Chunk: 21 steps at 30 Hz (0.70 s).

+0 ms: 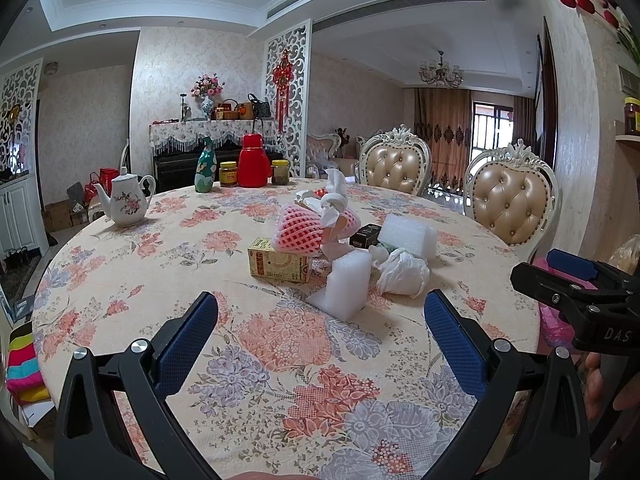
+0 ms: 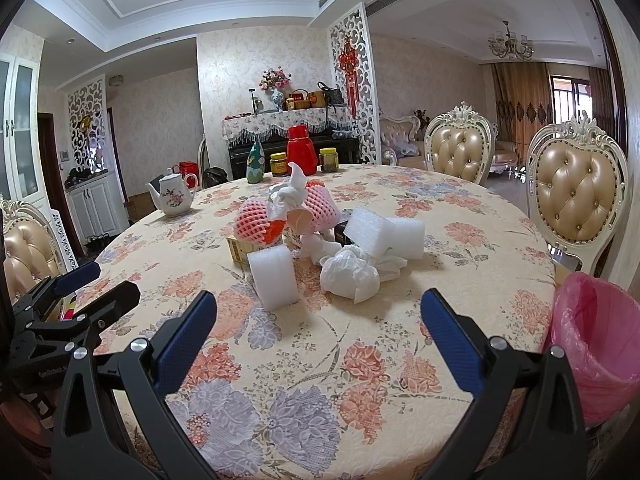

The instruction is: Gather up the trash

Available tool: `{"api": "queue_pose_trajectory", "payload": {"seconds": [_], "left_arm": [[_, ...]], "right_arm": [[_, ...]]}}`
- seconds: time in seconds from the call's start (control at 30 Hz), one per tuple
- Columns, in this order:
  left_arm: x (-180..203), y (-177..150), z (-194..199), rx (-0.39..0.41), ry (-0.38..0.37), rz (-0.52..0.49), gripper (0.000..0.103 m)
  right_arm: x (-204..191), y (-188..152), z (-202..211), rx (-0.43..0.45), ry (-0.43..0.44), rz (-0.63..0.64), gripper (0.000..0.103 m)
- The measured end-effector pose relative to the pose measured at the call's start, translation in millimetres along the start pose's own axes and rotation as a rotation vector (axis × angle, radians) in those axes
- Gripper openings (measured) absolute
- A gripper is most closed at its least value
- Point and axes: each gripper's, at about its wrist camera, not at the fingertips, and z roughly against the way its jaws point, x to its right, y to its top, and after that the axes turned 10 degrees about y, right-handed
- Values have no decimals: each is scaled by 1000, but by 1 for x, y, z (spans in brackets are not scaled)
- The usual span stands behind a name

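A heap of trash lies mid-table: a white foam block, a second foam block, a crumpled white bag, pink fruit netting, twisted tissue, a yellow box and a small black box. My left gripper is open and empty, short of the near foam block. My right gripper is open and empty, short of the heap. A pink-lined bin stands at the table's right edge.
A round table with floral cloth. At its far side stand a white teapot, a red thermos, a green bottle and jars. Padded chairs stand at right.
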Motion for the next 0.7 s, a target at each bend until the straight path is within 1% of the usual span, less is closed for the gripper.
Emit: {"api": "queue_pose_trajectory", "payload": {"seconds": [0.13, 0.27, 0.4, 0.5, 0.57, 0.63, 0.7], "left_arm": [[-2, -1, -6, -16, -8, 10, 97], [-5, 0, -25, -54, -17, 14, 97], [-6, -1, -53, -119, -51, 25, 97], [-5, -1, -75, -170, -38, 14, 97], [-6, 0, -86, -187, -22, 7, 97], [-6, 2, -97, -206, -27, 10, 97], [-5, 5, -110, -221, -8, 12, 97]], "right_arm": [[2, -1, -5, -9, -11, 3, 99], [9, -2, -22, -45, -34, 4, 99], [22, -4, -39, -83, -65, -25, 99], [32, -6, -51, -116, -86, -46, 99], [41, -6, -60, -137, -103, -61, 99], [47, -4, -67, -145, -107, -74, 99], [54, -1, -74, -150, -112, -84, 99]]}}
